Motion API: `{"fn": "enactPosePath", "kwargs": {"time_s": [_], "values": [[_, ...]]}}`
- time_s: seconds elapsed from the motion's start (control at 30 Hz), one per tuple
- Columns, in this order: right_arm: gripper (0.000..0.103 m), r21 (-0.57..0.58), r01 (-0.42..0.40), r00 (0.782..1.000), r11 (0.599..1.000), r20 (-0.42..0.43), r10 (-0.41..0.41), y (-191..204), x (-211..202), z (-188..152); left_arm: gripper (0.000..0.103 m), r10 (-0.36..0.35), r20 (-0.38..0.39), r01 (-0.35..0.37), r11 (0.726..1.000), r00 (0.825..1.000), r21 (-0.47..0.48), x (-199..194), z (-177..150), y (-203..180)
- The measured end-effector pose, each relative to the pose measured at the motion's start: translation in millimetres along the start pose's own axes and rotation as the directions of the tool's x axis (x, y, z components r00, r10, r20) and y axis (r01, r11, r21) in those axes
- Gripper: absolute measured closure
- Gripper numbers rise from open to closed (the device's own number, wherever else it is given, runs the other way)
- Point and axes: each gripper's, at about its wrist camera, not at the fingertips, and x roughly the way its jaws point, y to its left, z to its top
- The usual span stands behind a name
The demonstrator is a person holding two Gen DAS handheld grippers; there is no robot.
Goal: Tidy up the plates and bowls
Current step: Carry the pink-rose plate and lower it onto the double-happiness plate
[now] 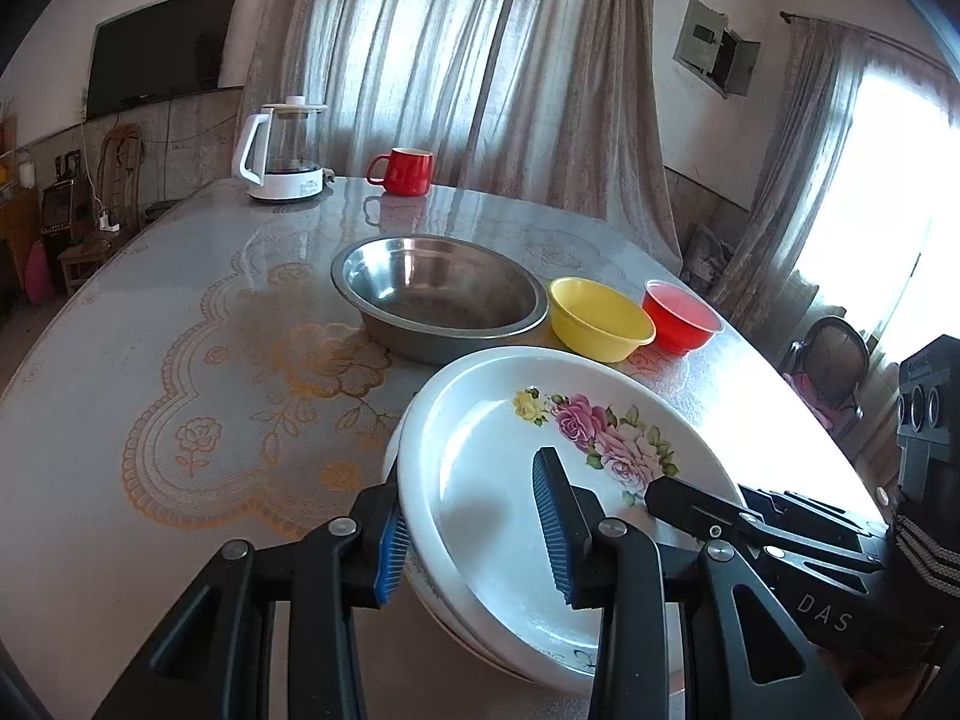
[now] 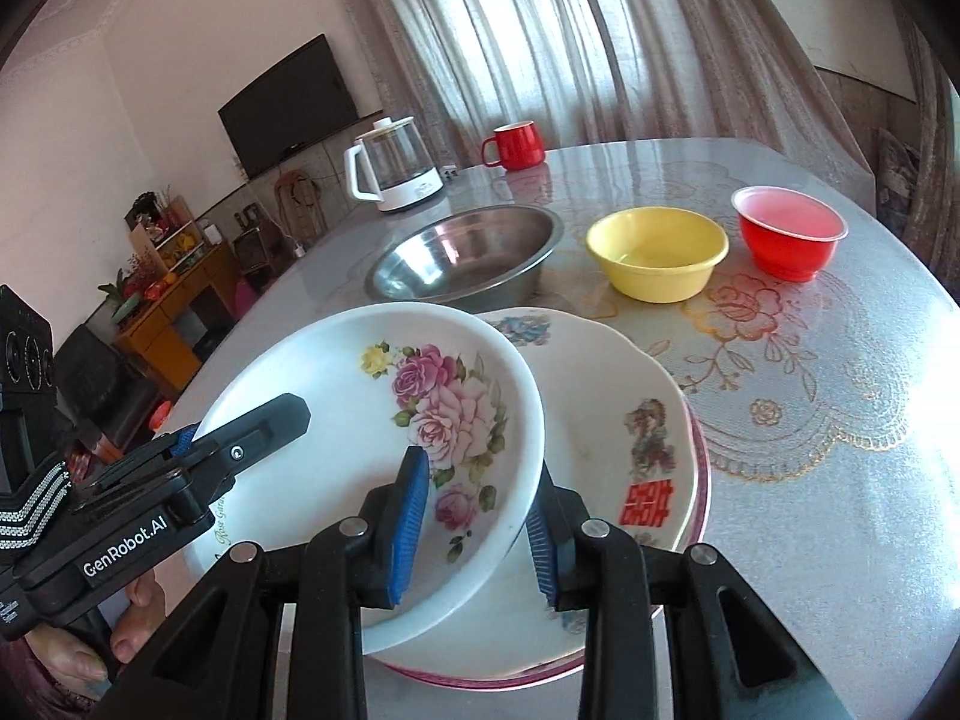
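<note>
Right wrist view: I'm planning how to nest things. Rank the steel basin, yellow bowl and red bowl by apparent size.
1. steel basin, clearly largest.
2. yellow bowl.
3. red bowl, slightly smaller-looking than the yellow one, though also slightly farther away.

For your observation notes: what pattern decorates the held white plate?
Pink and yellow roses on the white plate; right wrist view.

A white-based glass kettle (image 1: 287, 150) stands at the table's (image 1: 180, 312) far edge, a red mug (image 1: 403, 171) near it on the floral cloth; behind hang pale curtains (image 1: 468, 60), with a dark television (image 1: 159, 48) on the wall
</note>
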Motion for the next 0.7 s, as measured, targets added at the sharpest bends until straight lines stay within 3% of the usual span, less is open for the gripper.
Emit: {"fn": "enactPosePath", "kwargs": {"time_s": [0.43,0.7], "values": [[0.067,-0.016,0.133,0.991,0.991,-0.017,-0.133,-17,13,0,0.065,-0.029,-0.084,0.031,0.999,0.996,0.026,29,-5,-9],[0.060,-0.065,0.186,0.982,0.981,-0.007,-0.186,-12,18,-2,0.063,-0.025,-0.071,0.026,1.000,0.997,0.014,25,-7,-7]]}}
